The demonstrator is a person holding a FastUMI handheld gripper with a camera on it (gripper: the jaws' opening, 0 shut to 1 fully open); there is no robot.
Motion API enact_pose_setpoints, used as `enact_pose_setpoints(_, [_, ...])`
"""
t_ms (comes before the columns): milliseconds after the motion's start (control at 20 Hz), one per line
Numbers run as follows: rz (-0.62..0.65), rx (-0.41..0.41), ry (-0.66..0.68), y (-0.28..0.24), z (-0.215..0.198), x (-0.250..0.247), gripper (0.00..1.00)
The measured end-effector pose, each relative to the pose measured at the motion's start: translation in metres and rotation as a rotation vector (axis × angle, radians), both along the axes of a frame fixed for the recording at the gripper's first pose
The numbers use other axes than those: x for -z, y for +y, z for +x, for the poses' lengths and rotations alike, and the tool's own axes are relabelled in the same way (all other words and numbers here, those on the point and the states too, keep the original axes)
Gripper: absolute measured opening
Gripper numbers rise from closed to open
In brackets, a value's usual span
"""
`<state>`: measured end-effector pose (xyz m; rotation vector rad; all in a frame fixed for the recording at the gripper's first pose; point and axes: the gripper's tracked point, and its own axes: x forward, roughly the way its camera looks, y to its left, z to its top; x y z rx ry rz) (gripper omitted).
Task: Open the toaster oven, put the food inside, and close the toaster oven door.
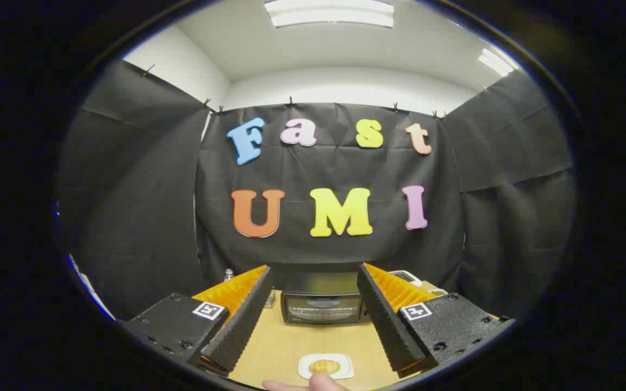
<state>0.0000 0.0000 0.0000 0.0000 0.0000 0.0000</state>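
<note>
Toaster oven shut, food waiting on its plate

Gripper fingers are spread wide, empty; the toaster oven sits beyond them, the food on a white plate nearer; I'd approach the door's top edge squarely, then pull down steadily

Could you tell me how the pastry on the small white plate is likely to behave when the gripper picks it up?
The pastry looks like baked bread, so probably light and soft; a hard pinch may dent it. Its rounded shape might let it slip. The plate looks small and could slide on the table. The gripper is open, well above it.
</note>
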Motion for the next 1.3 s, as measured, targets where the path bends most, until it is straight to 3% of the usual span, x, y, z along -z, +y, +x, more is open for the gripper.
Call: enact_pose_setpoints(1300, [0.051,-0.010,-0.020,-0.024,0.033,0.031,1.00])
